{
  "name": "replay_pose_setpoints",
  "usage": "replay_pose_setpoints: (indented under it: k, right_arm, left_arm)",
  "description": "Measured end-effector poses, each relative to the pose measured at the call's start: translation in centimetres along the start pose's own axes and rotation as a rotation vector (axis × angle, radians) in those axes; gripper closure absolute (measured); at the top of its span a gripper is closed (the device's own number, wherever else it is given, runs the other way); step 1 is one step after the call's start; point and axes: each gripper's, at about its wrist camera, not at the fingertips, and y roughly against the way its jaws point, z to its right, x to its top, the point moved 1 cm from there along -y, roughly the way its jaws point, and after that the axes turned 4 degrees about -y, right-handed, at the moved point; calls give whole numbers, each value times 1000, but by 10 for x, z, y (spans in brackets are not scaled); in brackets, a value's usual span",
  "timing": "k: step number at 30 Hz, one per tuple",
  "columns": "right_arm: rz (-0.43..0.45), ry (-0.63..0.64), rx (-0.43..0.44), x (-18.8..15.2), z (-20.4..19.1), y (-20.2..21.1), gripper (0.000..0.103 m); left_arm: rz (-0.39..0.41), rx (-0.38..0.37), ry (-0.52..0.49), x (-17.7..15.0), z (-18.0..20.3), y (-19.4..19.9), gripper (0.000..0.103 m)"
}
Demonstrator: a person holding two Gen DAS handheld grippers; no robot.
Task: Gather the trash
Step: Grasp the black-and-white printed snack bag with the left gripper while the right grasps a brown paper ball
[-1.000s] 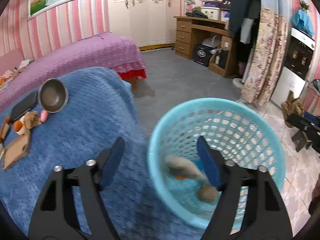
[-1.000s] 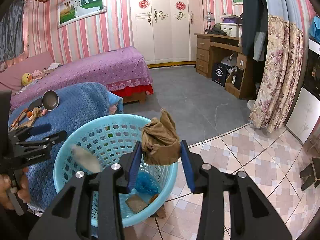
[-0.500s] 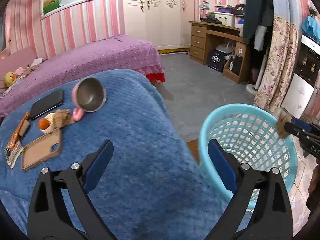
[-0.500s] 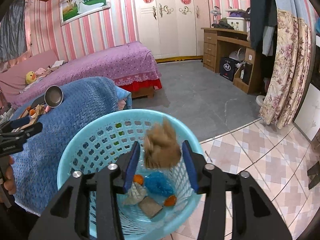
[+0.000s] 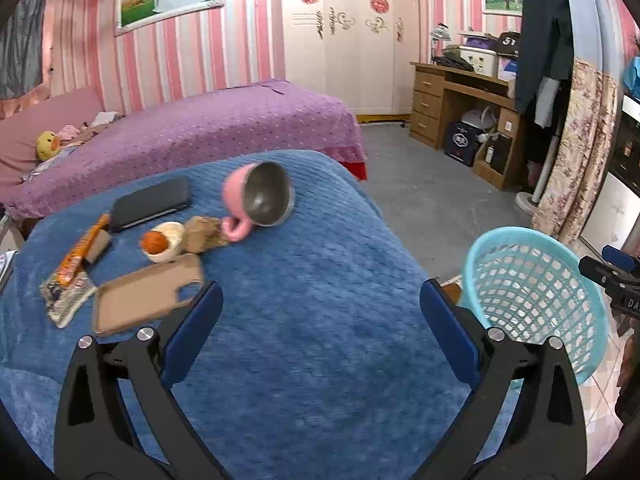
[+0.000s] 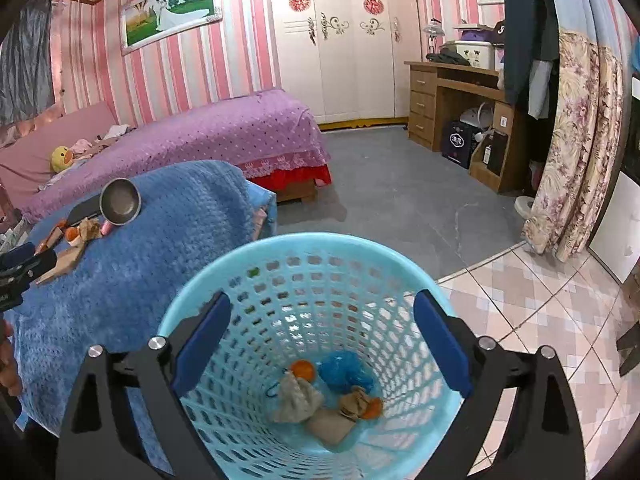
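Observation:
My left gripper hangs over the blue blanket, jaws opening wide with nothing between them. Ahead of it on the blanket lie a crumpled brown paper, a white shell holding an orange lump, an orange snack wrapper and a brown cardboard piece. My right gripper is above the light blue basket, jaws opening and empty. At the basket's bottom lie a brown paper wad, a blue wad, orange bits and a grey wad.
A pink cup with a metal inside lies tipped beside a black phone on the blanket. A purple bed stands behind. A wooden desk and a floral curtain are at the right. The basket stands on the floor beside the blanket's edge.
The right gripper opened and the brown paper wad fell into the basket. The left gripper swung left from over the basket to over the blanket, its jaws widening.

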Motion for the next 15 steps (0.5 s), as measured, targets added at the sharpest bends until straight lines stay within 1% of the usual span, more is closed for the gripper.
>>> replay_pose_setpoints:
  k: [3, 6, 12, 15]
  right_arm:
    - [6, 8, 20, 3, -17, -2, 12]
    - [21, 27, 44, 6, -39, -3, 12]
    - [47, 60, 96, 8, -85, -8, 12]
    - [50, 77, 124, 8, -109, -13, 12]
  left_arm:
    - [13, 17, 14, -1, -16, 8, 6]
    - [26, 52, 31, -3, -40, 18, 6]
    - [26, 113, 81, -11, -87, 27, 6]
    - [18, 154, 112, -19, -118, 30, 6]
